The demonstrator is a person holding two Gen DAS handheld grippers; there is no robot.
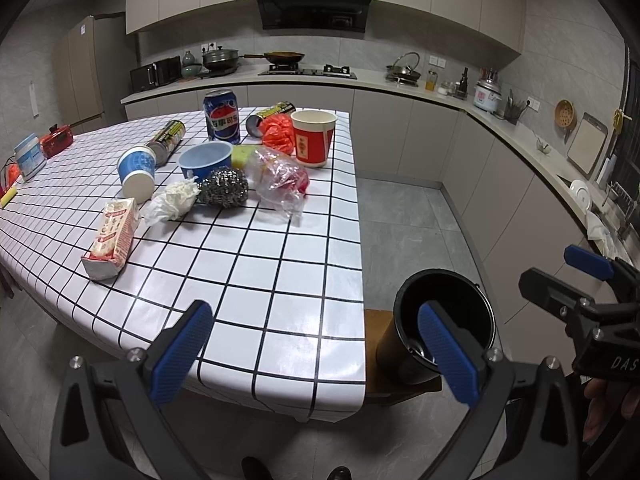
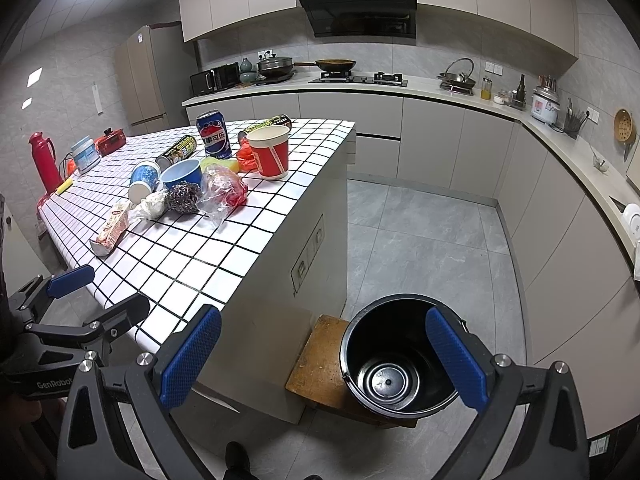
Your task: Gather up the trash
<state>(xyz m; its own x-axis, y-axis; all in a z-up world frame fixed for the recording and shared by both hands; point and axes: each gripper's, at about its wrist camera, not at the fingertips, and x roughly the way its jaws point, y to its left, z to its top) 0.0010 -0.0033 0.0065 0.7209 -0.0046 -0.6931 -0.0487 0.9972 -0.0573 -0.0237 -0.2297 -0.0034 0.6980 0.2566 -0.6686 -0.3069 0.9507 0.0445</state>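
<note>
table: my island top (image 1: 256,264), white cloth with black grid, near part bare
near edge: milk carton (image 1: 111,236) lying flat
middle cluster: crumpled tissue (image 1: 172,200) touching steel scrubber (image 1: 223,187); clear plastic bag (image 1: 280,182) just right of it
behind those: blue paper cup (image 1: 137,168) on its side, blue bowl (image 1: 206,159) upright
far side: Pepsi can (image 1: 221,116) and red paper cup (image 1: 313,137) upright, orange bag (image 1: 279,133) between them; two dark cans (image 1: 168,141) on their sides
left end: red thermos (image 2: 44,160), red pot (image 1: 56,140)
floor: wooden stool (image 2: 320,360) beside the island, black bucket (image 2: 400,364) on it
</note>
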